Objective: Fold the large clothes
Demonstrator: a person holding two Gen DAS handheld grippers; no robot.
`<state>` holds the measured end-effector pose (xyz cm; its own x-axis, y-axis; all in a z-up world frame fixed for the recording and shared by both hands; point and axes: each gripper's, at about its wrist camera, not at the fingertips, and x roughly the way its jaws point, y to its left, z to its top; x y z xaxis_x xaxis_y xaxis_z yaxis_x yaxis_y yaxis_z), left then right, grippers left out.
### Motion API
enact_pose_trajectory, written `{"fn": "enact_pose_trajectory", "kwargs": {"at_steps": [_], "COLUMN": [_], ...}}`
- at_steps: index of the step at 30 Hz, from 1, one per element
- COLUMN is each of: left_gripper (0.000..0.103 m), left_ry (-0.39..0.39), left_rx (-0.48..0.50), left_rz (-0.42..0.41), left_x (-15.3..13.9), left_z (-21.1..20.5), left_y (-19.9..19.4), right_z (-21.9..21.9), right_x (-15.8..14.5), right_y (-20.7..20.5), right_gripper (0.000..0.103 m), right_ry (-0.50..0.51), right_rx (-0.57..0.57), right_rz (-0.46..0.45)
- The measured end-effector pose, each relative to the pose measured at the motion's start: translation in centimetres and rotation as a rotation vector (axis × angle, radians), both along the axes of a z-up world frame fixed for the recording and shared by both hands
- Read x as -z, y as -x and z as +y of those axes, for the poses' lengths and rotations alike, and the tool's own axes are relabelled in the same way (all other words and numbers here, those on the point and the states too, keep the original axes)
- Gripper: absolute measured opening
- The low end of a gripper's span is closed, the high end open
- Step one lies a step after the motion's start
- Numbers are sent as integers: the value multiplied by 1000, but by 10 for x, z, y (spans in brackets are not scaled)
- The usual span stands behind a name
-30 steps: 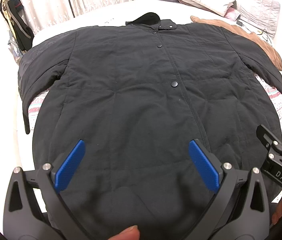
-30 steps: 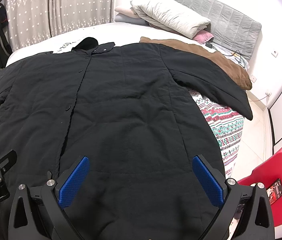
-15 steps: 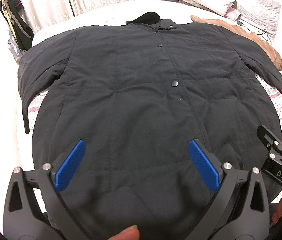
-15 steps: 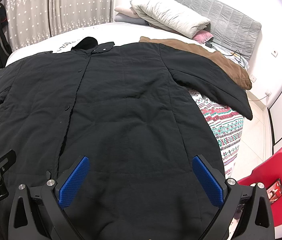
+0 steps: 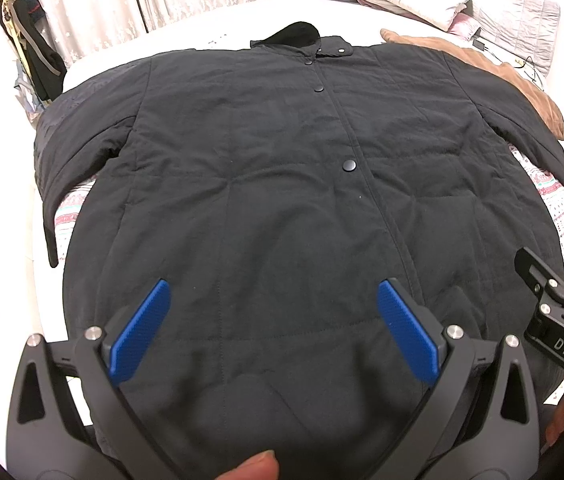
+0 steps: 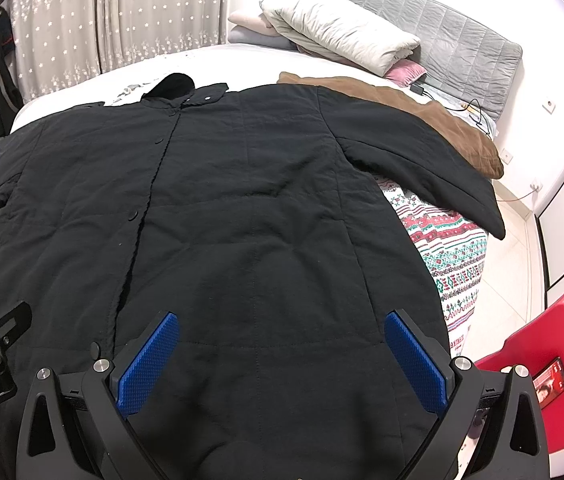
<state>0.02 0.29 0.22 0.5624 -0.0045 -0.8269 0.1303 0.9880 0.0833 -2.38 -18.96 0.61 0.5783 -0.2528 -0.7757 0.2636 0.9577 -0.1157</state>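
A black coat lies spread flat on a bed, unfolded, both grippers wide apart above its hem.

Left wrist view: the left gripper (image 5: 270,312) hovers empty over the black coat (image 5: 282,184), whose collar points away and hem lies nearest, long axis running straight ahead. Right wrist view: the right gripper (image 6: 282,344) is likewise spread and empty over the coat on the bed (image 6: 454,256). Folding seems not yet begun; next likely needs gripping a sleeve or side edge.

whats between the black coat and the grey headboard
A brown garment and stacked pillows lie between the black coat and headboard, clearest in the right wrist view.
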Motion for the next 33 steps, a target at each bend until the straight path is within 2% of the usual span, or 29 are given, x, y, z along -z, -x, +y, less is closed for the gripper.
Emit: {"fn": "enact_pose_trajectory", "kwargs": {"at_steps": [19, 24, 29, 33], "left_gripper": [103, 103, 103, 103], "left_ry": [19, 29, 61, 90], "left_rx": [0, 7, 103, 158], "left_rz": [2, -54, -93, -81], "left_x": [0, -9, -24, -39], "left_z": [2, 4, 1, -2], "left_y": [-2, -3, -10, -21], "right_z": [-4, -10, -28, -51], "right_x": [2, 2, -3, -11], "right_y": [0, -2, -8, -16], "right_gripper": [103, 103, 103, 103], "right_ry": [-11, -42, -123, -205], "right_rx": [3, 10, 25, 9], "right_rz": [-2, -4, -10, -34]}}
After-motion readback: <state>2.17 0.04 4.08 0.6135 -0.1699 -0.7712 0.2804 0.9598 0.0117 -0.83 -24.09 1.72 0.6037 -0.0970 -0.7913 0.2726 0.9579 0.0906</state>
